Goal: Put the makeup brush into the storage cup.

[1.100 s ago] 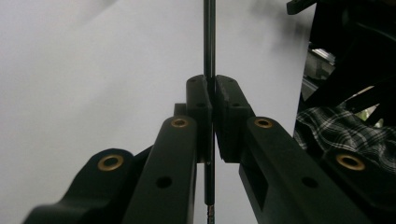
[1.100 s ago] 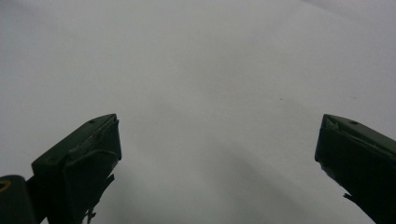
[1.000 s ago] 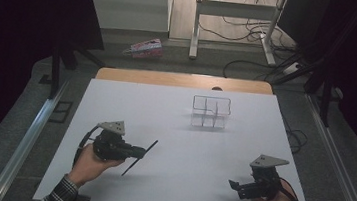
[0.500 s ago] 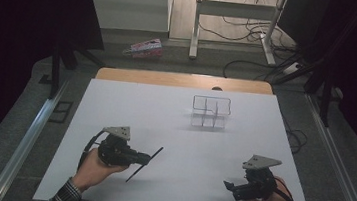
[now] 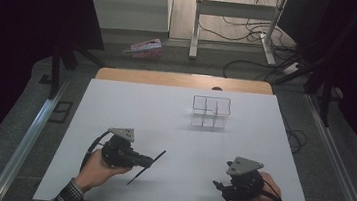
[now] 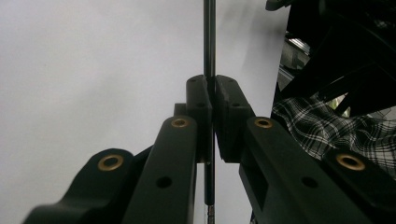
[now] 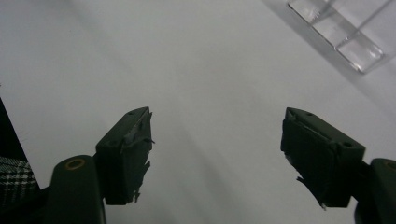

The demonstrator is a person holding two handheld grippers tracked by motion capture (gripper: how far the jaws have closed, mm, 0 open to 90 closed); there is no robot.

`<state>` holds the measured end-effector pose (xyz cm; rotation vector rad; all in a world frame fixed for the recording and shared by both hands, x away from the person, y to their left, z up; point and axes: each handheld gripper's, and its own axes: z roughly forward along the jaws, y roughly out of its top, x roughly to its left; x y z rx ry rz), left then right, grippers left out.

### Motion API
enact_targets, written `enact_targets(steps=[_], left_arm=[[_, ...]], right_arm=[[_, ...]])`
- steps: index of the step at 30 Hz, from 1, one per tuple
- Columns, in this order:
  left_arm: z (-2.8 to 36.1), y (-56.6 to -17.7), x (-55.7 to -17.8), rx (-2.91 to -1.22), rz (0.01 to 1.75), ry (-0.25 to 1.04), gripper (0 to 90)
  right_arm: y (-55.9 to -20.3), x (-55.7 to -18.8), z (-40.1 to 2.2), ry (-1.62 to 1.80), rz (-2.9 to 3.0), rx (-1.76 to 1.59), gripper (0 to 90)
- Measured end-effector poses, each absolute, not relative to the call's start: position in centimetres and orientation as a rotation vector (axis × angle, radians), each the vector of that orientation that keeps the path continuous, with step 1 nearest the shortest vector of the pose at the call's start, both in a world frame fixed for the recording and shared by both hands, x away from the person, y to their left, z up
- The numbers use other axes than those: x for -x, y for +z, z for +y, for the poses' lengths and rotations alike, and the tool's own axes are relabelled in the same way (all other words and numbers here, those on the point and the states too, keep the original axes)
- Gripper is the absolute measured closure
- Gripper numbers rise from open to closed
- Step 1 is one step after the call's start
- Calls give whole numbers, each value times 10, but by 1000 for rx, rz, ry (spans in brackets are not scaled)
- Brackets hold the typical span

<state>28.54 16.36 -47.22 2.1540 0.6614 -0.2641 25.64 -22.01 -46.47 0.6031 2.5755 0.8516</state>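
- the thin black rod (image 5: 146,167) is held in the left gripper (image 5: 149,161), at the near left part of the white bench (image 5: 130,105). in the left gripper view the two jaws are pressed together on the rod (image 6: 209,37), about at its middle, so one part sticks out beyond the jaws and a shorter part below them.
- the long axis of the rod runs slanted in the high view: the lower end points to the near edge of the bench, the upper end points away and to the right, roughly toward the clear organizer (image 5: 210,112).
- the right gripper (image 5: 218,185) is at the near right part of the bench, well apart from the rod. its jaws have just been closing, but in the right gripper view they stand clearly apart with nothing between them, only bare bench under them.
- the rod lies to the left of the right gripper; the left hand (image 5: 95,168) is the nearer one, because it already has the rod.
- farther away, the clear organizer stands upright near the far middle of the bench, with small compartments open to the top. it also shows at the upper right corner of the right gripper view (image 7: 343,32).
- i judge that the coming move turns on bringing the far end of the rod toward a compartment and standing the rod more upright.
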Motion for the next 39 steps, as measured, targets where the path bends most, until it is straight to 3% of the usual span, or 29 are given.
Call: enact_targets(steps=[15,39], left_arm=[[141,-473,-291,-2195,624,-344,859],[104,-481,-297,-2274,556,-435,860]], right_arm=[[-461,-248,-182,800,2543,-361,392],[-459,-247,-135,777,2512,-115,503]])
